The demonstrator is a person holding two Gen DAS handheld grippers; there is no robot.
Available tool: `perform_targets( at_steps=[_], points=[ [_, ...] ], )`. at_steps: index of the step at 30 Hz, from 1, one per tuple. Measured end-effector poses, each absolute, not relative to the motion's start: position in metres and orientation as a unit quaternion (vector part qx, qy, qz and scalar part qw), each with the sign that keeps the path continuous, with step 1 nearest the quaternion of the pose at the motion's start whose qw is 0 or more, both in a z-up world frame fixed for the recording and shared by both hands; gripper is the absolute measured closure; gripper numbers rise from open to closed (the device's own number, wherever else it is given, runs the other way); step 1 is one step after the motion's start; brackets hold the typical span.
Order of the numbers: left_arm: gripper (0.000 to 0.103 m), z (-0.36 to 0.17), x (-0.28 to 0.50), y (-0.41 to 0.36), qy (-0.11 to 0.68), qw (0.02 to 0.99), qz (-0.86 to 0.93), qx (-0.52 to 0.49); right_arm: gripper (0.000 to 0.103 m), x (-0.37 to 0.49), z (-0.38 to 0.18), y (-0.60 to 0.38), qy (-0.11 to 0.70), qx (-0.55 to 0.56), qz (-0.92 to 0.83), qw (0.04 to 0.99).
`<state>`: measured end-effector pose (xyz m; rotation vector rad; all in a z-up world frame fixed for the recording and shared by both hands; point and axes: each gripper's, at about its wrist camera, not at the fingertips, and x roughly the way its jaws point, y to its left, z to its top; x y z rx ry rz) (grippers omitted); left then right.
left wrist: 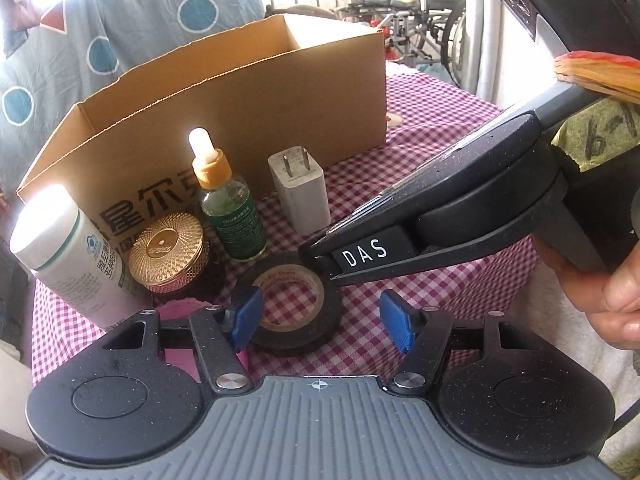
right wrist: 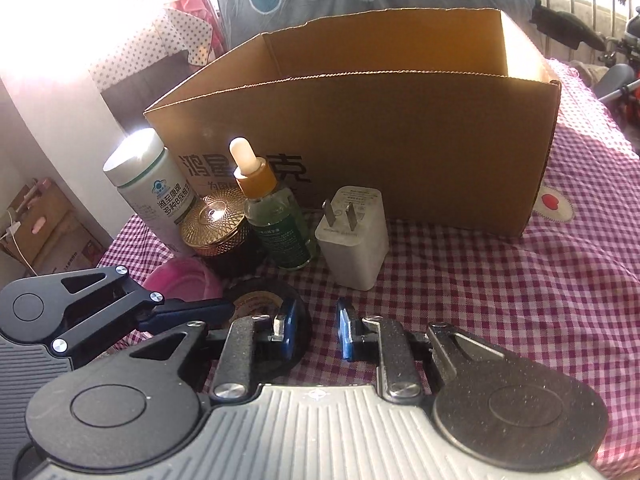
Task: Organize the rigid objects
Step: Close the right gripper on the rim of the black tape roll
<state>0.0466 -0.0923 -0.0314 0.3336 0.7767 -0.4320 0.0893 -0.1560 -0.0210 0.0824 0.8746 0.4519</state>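
Black tape roll [left wrist: 295,307] lies flat on the checked tablecloth [left wrist: 440,300], about 6 o'clock of the dropper bottle [left wrist: 228,204]. Left gripper [left wrist: 318,320] half open, straddling the roll: left pad [left wrist: 244,316] at its outer edge, contact unclear; right pad clear. Right gripper [left wrist: 320,270] comes in from 3 o'clock, tips on the roll's rim at 1 o'clock; jaws narrow, whether they pinch the wall I can't tell. Behind, at 12 o'clock: cardboard box [left wrist: 240,100], white charger [left wrist: 298,188], gold-lidded jar [left wrist: 168,256], white bottle [left wrist: 68,248].
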Motion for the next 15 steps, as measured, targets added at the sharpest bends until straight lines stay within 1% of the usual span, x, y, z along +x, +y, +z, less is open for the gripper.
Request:
perform_targets(
  at_steps=[8, 11, 15],
  points=[
    [0.037, -0.031, 0.047, -0.095, 0.372, 0.890, -0.210, 0.161, 0.080, 0.084, -0.020, -0.165, 0.417, 0.037, 0.204, 0.885],
    [0.037, -0.032, 0.047, -0.093, 0.370, 0.891, -0.211, 0.159, 0.083, 0.081, -0.025, -0.168, 0.415, 0.005, 0.168, 0.894],
    [0.037, -0.032, 0.047, -0.093, 0.366, 0.892, -0.210, 0.159, 0.082, 0.080, -0.025, -0.187, 0.422, 0.047, 0.167, 0.890]
  ],
)
